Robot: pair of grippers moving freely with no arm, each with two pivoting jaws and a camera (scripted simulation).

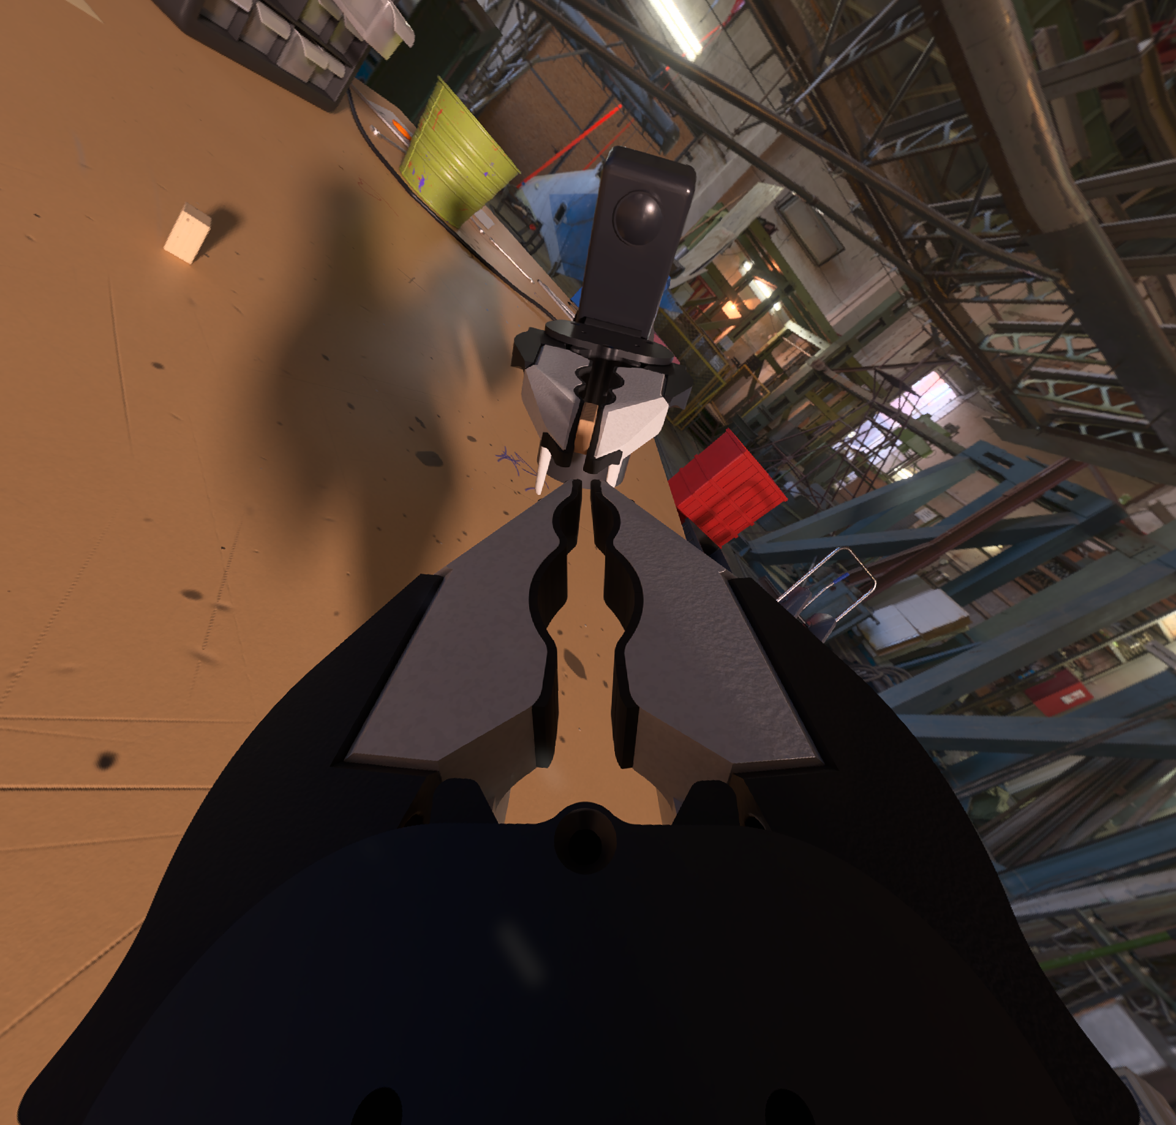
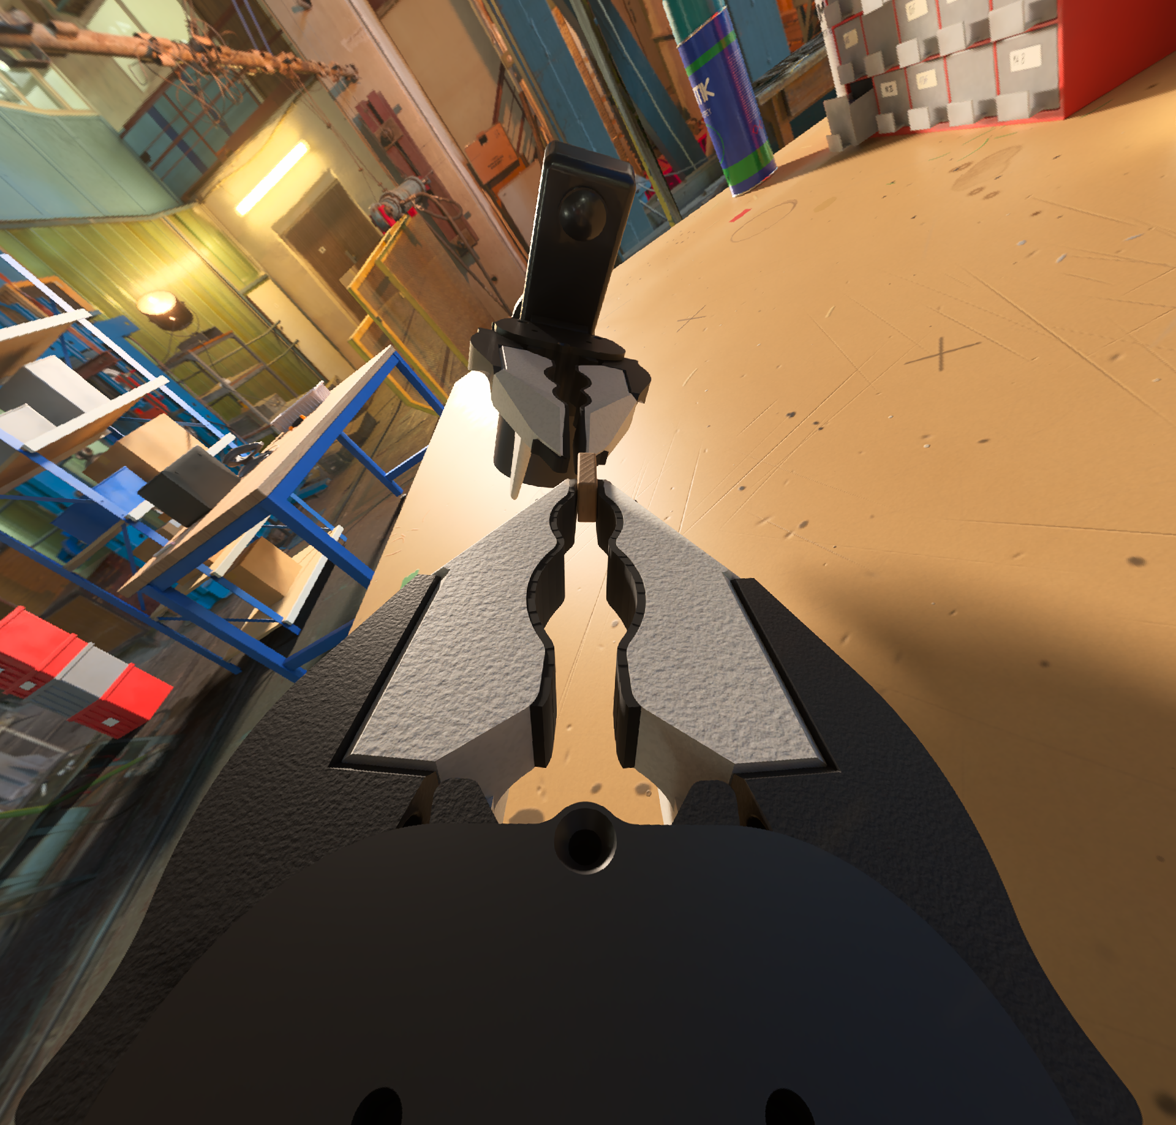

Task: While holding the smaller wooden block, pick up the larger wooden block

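Mostly hidden, the smaller wooden block (image 2: 586, 487) sits clamped between the right gripper (image 2: 586, 490) fingers. Left gripper (image 1: 585, 490) fingers nearly together, empty; larger wooden block (image 1: 186, 234) rests apart on the surface (image 1: 191, 522) (beyond it, a drawer cabinet (image 1: 286, 13), contents unclear).

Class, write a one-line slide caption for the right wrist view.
Right tongs grip a small wooden block nose-to-nose with the left tongs.

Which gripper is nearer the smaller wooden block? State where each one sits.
Right. The right gripper clamps the smaller wooden block between its fingers; the left gripper faces it tip to tip, just short of it.
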